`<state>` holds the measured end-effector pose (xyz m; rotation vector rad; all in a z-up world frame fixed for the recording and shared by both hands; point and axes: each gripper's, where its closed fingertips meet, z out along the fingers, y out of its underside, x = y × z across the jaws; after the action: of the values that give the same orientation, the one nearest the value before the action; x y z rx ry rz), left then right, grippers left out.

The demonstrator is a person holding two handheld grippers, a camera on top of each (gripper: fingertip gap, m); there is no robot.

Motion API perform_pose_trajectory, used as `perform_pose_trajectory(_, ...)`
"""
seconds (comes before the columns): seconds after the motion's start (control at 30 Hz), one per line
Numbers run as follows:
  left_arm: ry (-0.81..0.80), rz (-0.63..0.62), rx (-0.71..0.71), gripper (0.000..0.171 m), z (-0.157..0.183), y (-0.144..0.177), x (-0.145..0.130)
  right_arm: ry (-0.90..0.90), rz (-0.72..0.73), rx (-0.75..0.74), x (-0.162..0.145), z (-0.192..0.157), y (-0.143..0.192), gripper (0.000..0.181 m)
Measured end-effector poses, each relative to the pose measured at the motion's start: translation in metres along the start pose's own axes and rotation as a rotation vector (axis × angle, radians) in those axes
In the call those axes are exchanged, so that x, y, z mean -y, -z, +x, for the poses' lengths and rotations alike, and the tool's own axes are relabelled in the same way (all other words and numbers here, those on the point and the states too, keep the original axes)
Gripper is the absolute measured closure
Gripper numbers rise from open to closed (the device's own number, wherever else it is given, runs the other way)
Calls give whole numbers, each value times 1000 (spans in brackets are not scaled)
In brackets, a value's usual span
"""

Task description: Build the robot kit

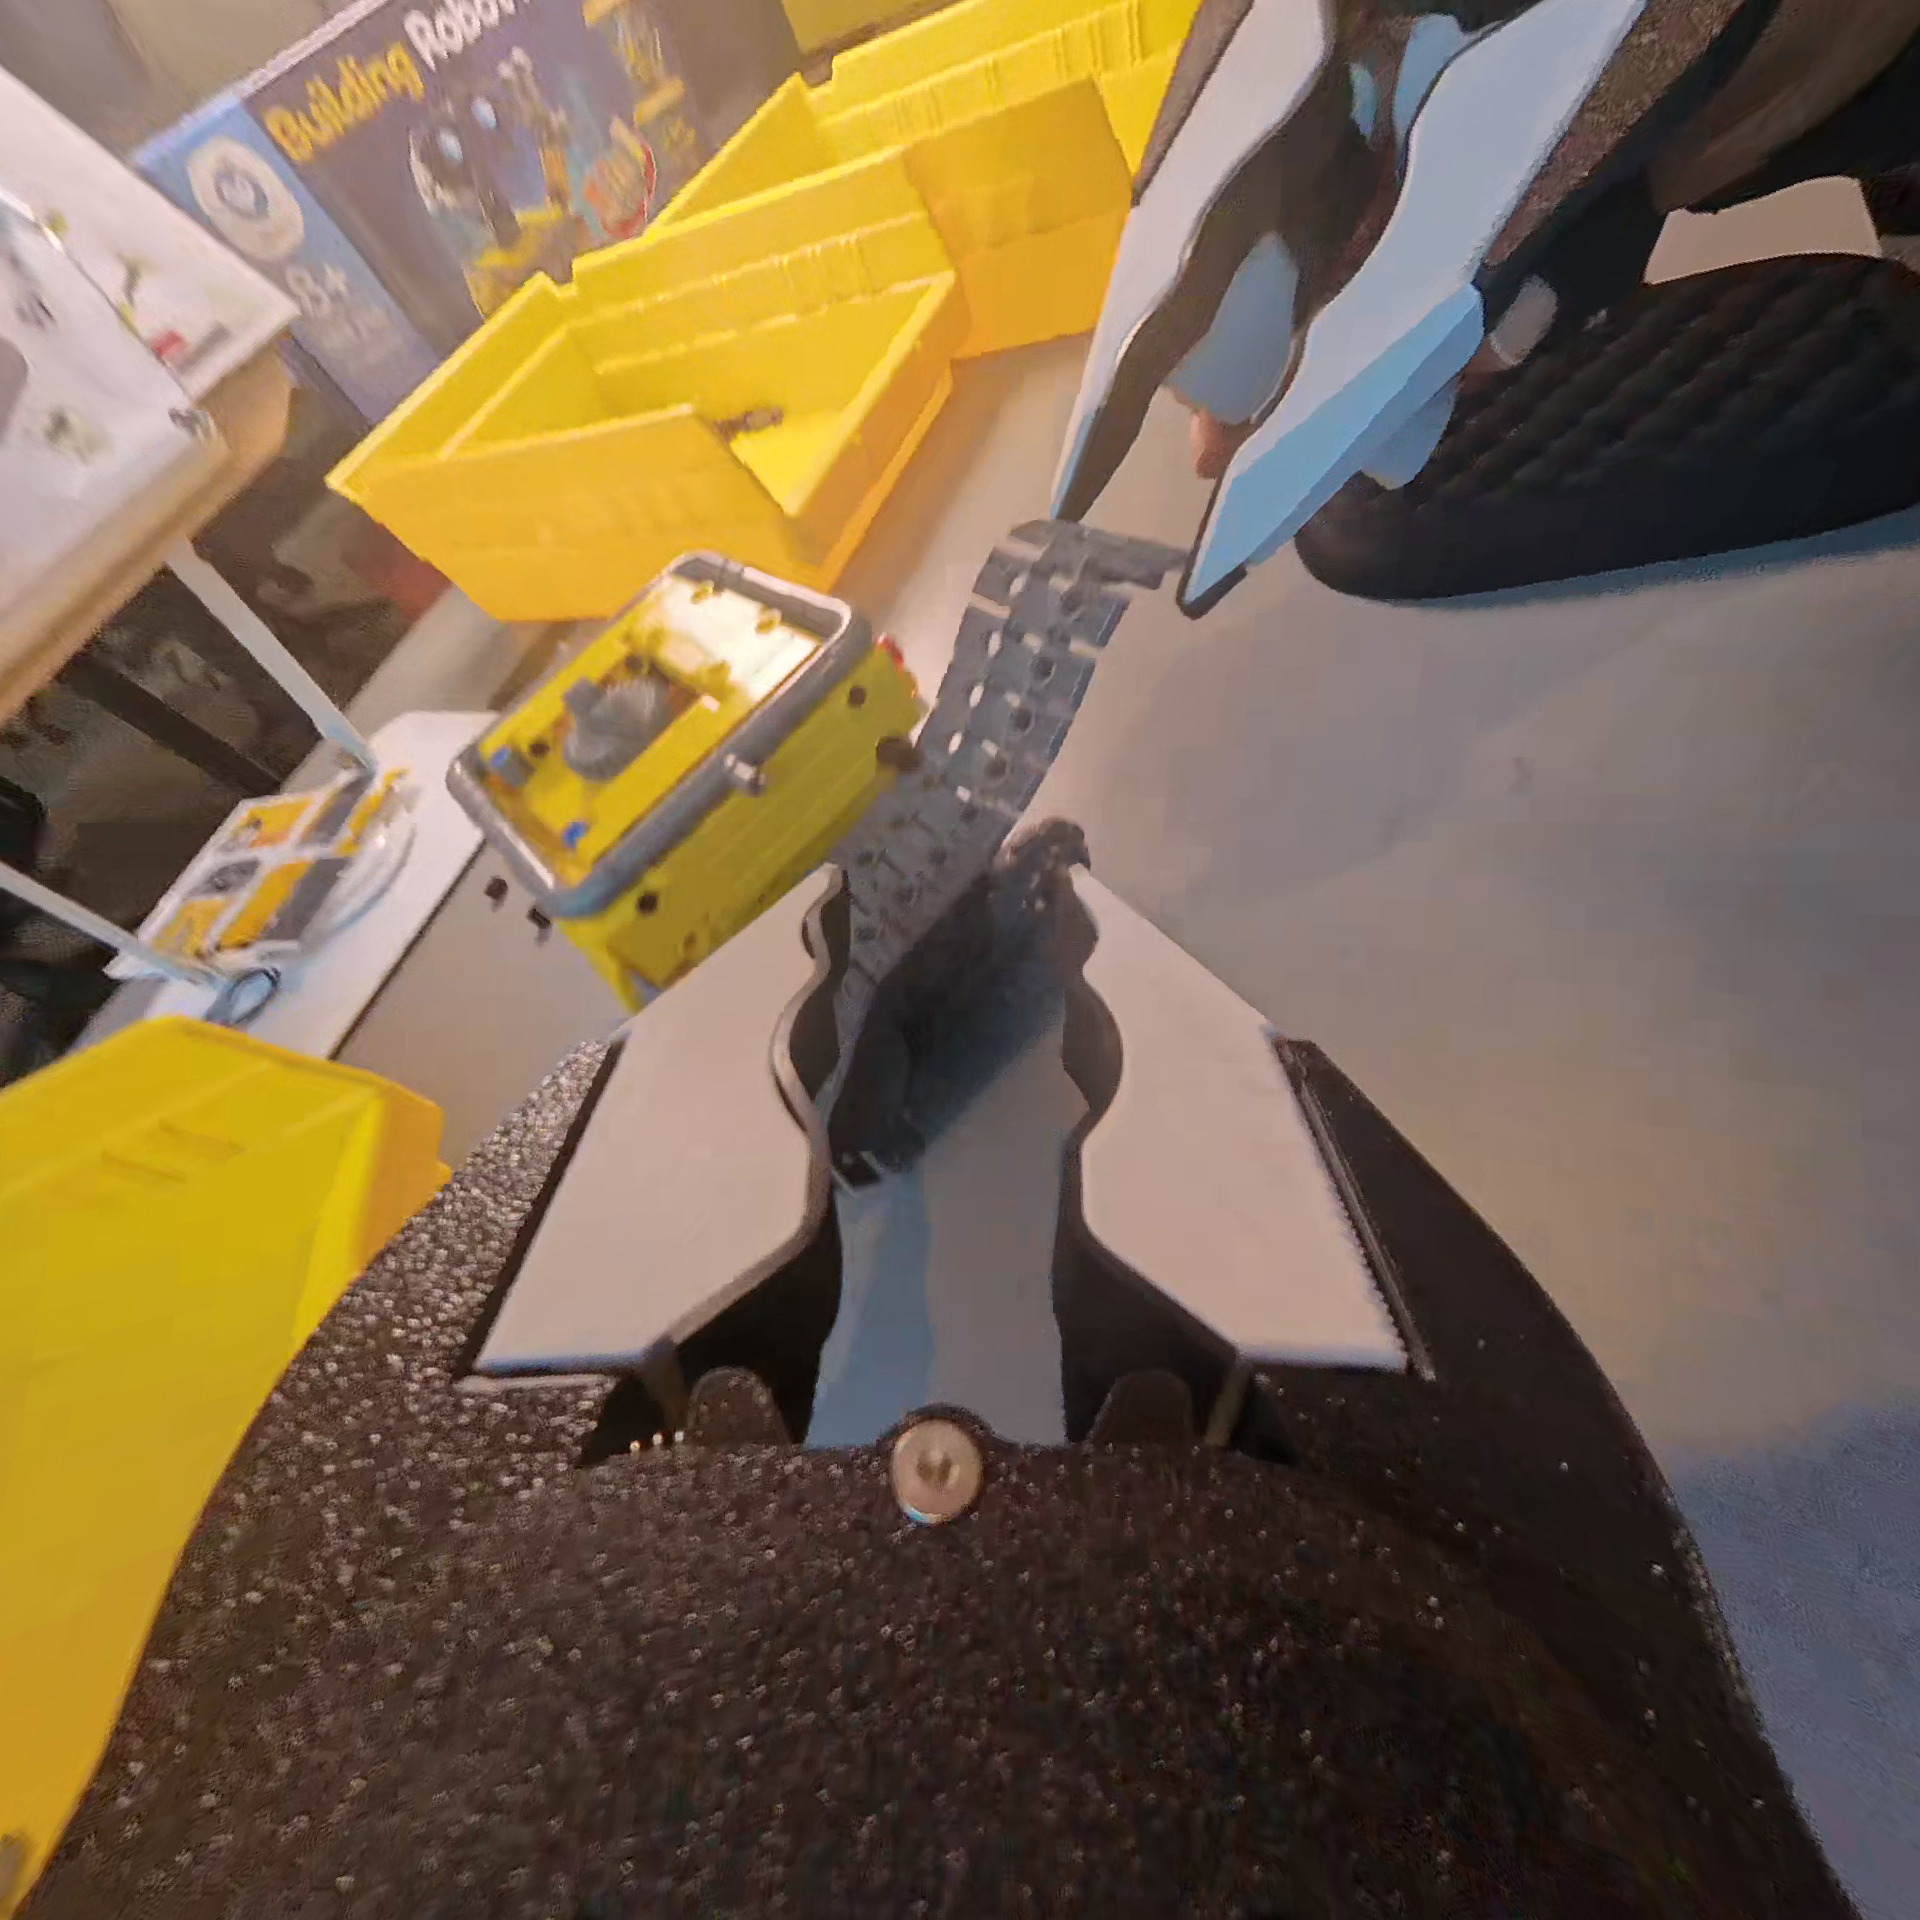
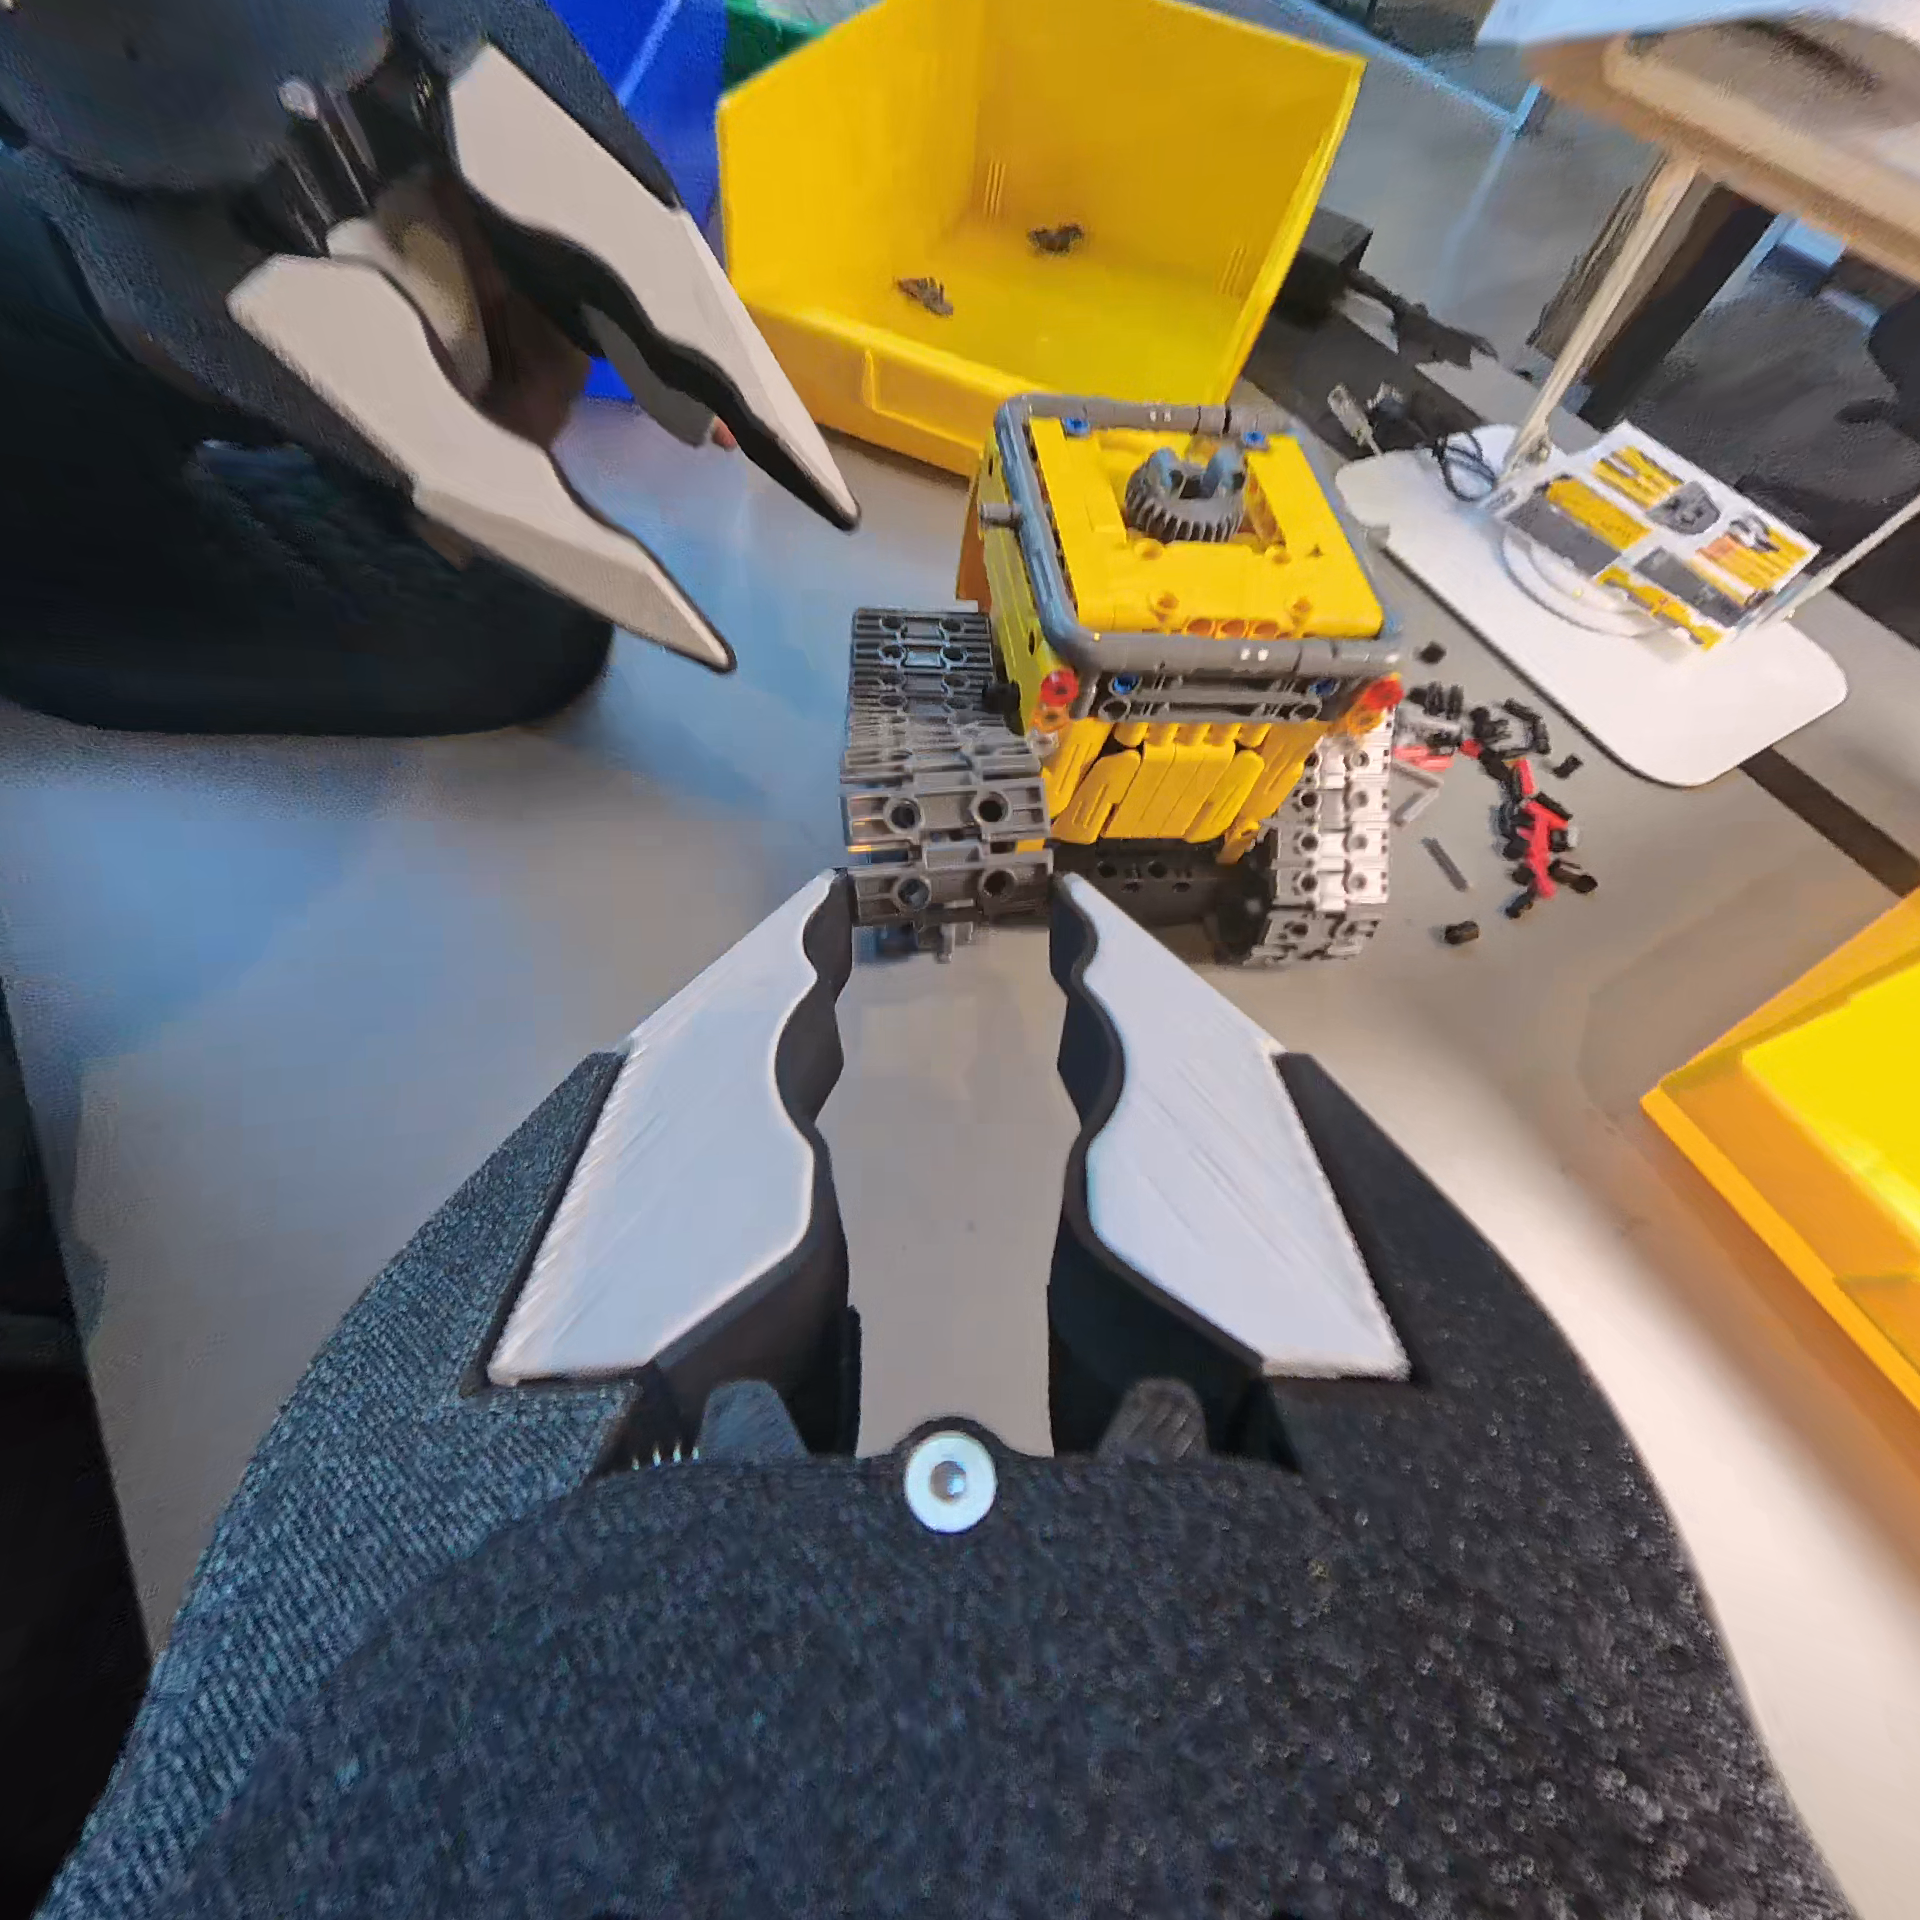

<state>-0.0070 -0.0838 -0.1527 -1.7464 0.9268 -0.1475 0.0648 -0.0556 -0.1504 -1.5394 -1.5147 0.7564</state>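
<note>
Right gripper [image 2: 951, 883]: jaws spread, tips flanking the near end of the grey track [image 2: 940, 748] on the yellow brick vehicle [image 2: 1195, 582]; contact unclear. Left gripper [image 2: 781, 587]: released, empty, hovering just beside it over the table [image 2: 416, 935]. Yellow bin [image 2: 1039, 156] behind.

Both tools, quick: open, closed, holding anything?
Left tool: open, holding nothing; grey track runs between its fingers, ungripped.
Right tool: open, holding nothing; tips either side of the track's end.
</note>
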Motion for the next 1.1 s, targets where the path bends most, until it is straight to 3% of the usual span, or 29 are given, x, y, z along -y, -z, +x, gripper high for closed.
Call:
perform_pose_trajectory(0.07,-104,14,54,130,4,-7,14,18,52,30,21,-7,3,143)
perform_pose_trajectory(0.1,-154,15,80,129,4,-12,19,32,89,68,35,-14,5,168)
perform_pose_trajectory(0.13,-189,14,82,129,7,-17,24,44,164,117,53,-24,8,181)
perform_pose_trajectory(0.2,-216,5,95,146,7,-25,29,27,244,140,80,-28,5,179)
perform_pose_trajectory(0.27,-224,-72,107,171,1,-31,18,74,219,119,84,-21,-2,159)
perform_pose_trajectory(0.33,-210,-106,86,171,3,-29,9,102,225,96,83,-9,3,159)
perform_pose_trajectory(0.43,-212,-111,86,159,8,-16,0,62,131,144,51,3,6,154)
perform_pose_trajectory(0.57,-231,-161,107,145,8,-10,-19,-21,-116,199,-23,-5,-25,110)
perform_pose_trajectory(0.63,-255,-170,101,139,13,-17,-22,-46,-187,183,-45,-16,-52,100)
perform_pose_trajectory(0.67,-293,-178,112,138,14,-21,-22,-38,-214,170,-53,-20,-64,101)
perform_pose_trajectory(0.73,-377,-201,121,135,17,-30,-22,19,-232,158,-57,-25,-75,140)
perform_pose_trajectory(0.9,-520,-222,164,136,20,-37,-17,-11,-73,296,-13,-33,-42,142)
perform_pose_trajectory(0.97,-561,-174,221,157,14,-34,-1,7,-26,334,2,-36,-30,142)
perform_pose_trajectory(1.1,-446,-53,260,162,6,-19,32,29,137,384,36,-35,-11,141)
